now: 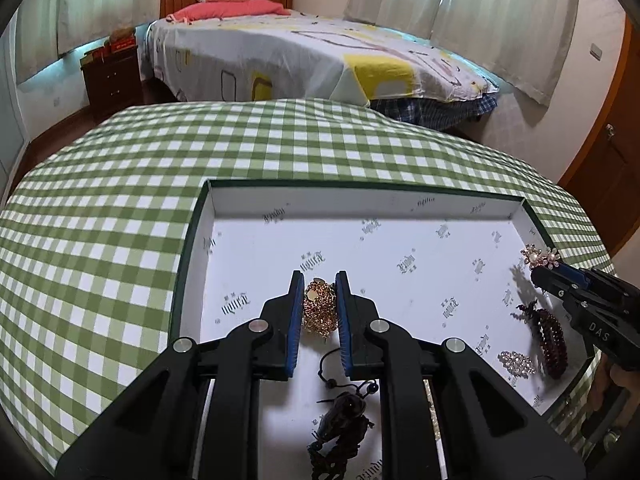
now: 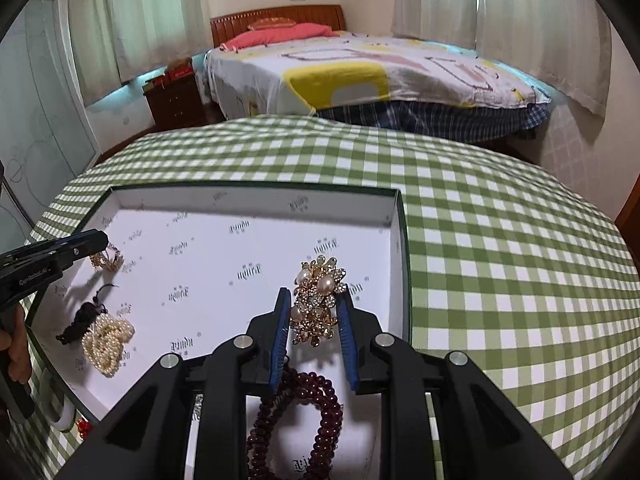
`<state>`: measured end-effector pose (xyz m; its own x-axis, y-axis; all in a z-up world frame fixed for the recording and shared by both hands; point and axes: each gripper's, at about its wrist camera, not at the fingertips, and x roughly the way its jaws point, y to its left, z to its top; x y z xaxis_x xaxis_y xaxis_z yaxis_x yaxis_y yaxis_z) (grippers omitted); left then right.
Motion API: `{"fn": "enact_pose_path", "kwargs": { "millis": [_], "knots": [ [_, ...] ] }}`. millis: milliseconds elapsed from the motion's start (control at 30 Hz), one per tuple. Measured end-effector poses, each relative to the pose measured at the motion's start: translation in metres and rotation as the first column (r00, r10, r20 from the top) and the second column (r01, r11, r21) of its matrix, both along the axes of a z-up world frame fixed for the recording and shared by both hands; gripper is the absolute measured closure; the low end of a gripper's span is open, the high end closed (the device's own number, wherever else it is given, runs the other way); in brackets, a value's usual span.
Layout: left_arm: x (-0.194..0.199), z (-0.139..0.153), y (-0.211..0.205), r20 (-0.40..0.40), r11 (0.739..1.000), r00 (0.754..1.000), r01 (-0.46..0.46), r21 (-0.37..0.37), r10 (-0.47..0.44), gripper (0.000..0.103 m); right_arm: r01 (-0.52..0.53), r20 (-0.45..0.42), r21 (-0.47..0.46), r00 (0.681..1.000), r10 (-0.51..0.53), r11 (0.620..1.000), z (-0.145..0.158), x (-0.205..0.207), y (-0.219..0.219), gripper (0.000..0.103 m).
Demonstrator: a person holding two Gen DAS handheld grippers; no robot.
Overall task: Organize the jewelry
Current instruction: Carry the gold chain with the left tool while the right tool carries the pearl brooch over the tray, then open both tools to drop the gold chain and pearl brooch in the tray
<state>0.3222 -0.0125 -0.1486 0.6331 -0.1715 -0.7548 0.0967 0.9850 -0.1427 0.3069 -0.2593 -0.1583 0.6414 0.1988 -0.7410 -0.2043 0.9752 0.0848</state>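
A white-lined box [image 1: 360, 200] with a dark green rim sits on the checked table. My left gripper [image 1: 319, 304] is shut on a gold beaded piece [image 1: 319, 312] just above the box floor; it also shows in the right wrist view [image 2: 106, 260]. My right gripper [image 2: 311, 312] is shut on a gold flower brooch with pearls [image 2: 318, 300], seen in the left wrist view [image 1: 541, 257] over the box's right side. In the box lie a dark red bead bracelet [image 2: 296, 412], a pearl piece [image 2: 106, 340], a black tassel [image 2: 82, 320] and a crystal piece [image 1: 516, 362].
The green-and-white checked cloth [image 1: 120, 200] covers the table around the box. A dark corded pendant [image 1: 340, 416] lies under my left gripper. A bed [image 1: 300, 52] and a dark nightstand [image 1: 112, 76] stand beyond the table. A roll of tape [image 2: 60, 416] lies by the box.
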Motion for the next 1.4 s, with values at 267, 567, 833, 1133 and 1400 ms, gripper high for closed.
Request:
{"fn": "enact_pose_path", "kwargs": {
  "millis": [267, 567, 833, 1133, 1400],
  "knots": [
    [0.002, -0.011, -0.004, -0.022, 1.0, 1.0, -0.005, 0.015, 0.005, 0.082, 0.01, -0.005, -0.008, 1.0, -0.01, 1.0, -0.002, 0.003, -0.004, 0.078],
    [-0.007, -0.01, -0.003, 0.001, 1.0, 1.0, -0.002, 0.012, 0.002, 0.047, 0.013, 0.023, 0.001, 1.0, -0.013, 1.0, 0.002, -0.001, -0.006, 0.059],
    [-0.022, 0.001, 0.005, 0.036, 1.0, 0.999, -0.004, -0.015, 0.005, 0.038, 0.018, 0.081, 0.001, 0.997, -0.018, 1.0, 0.016, -0.011, 0.0, 0.058],
    [-0.066, 0.032, 0.015, 0.148, 1.0, 0.989, -0.017, -0.025, 0.021, 0.035, 0.036, 0.143, 0.018, 0.989, -0.038, 0.999, 0.031, -0.036, 0.008, 0.052],
    [-0.106, 0.05, 0.014, 0.239, 1.0, 0.971, -0.028, -0.01, 0.03, 0.03, 0.034, 0.191, 0.017, 0.981, -0.037, 0.999, 0.04, -0.073, 0.021, 0.052]
  ]
}}
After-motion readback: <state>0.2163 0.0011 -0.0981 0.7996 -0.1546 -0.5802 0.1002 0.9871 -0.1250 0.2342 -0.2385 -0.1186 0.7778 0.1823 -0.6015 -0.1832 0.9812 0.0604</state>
